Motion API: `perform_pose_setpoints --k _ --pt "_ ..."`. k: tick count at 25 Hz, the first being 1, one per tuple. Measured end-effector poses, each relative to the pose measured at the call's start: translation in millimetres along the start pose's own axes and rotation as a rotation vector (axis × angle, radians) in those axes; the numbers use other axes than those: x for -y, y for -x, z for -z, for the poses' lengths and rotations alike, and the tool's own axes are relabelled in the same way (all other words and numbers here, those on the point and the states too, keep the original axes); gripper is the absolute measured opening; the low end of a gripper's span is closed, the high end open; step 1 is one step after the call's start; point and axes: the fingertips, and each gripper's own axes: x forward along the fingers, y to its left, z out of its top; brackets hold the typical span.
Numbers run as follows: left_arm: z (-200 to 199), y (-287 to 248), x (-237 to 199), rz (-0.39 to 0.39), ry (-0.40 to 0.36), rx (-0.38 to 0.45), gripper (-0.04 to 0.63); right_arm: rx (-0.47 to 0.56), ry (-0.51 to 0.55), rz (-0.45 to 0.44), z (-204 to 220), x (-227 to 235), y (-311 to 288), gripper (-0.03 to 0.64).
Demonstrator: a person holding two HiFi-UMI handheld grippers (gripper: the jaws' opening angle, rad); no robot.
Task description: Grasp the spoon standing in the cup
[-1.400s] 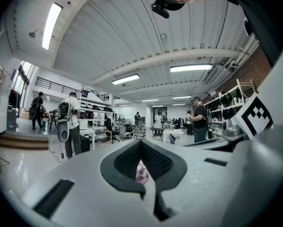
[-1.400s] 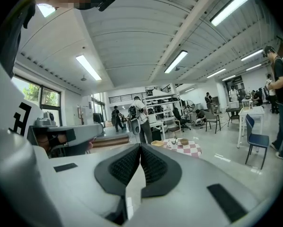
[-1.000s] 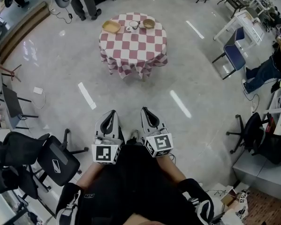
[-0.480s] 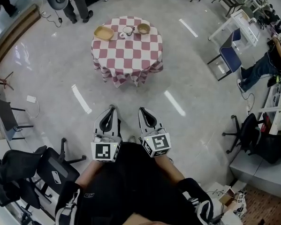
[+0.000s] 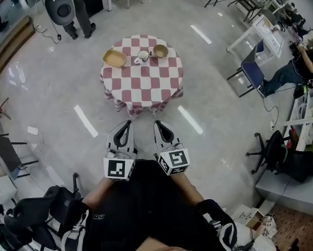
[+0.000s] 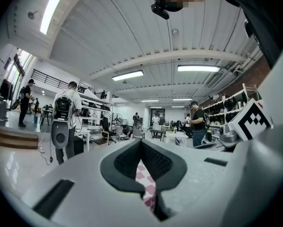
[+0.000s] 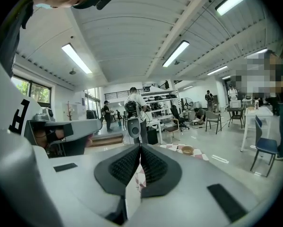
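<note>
Pale polished floor runs out on all sides of a round table point(image 5: 140, 85) in a red-and-white check cloth, and the cup point(image 5: 143, 55) sits at the table's 12 o'clock edge, the far side from the person holding the grippers. The spoon should be standing in it, but at this range I cannot pick it out. A flat tray point(image 5: 115, 58) lies at 10 o'clock of the cup and a bowl point(image 5: 160, 50) at 2 o'clock, both just beside it. The left gripper point(image 5: 127, 123) and right gripper point(image 5: 158, 123) are held low against the body at 6 o'clock, well apart from the table. Each has its jaws pressed together on nothing, which looks like a carrying pose for the approach. I judge the reach has not begun, since one gripper must spread its jaws first.
</note>
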Motion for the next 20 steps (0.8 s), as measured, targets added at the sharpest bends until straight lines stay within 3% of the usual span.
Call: perform_pose_setpoints --k 5,9,13,20 --pt "6 -20 -45 0.04 0.027 -0.07 0.008 -0.014 -0.024 0.026 -6 -2 -56 0.026" --pt "3 -34 -75 0.059 0.024 -0.062 0.008 -0.007 -0.033 0.051 -13 -1 -91 0.026" --pt "7 -44 -87 0.076 0.062 -0.072 0.008 -0.021 -0.037 0.076 -15 3 -110 0.026" --pt "16 -82 -109 0.097 0.062 -0.096 0.008 -0.034 -0.045 0.089 -15 25 -156 0.026"
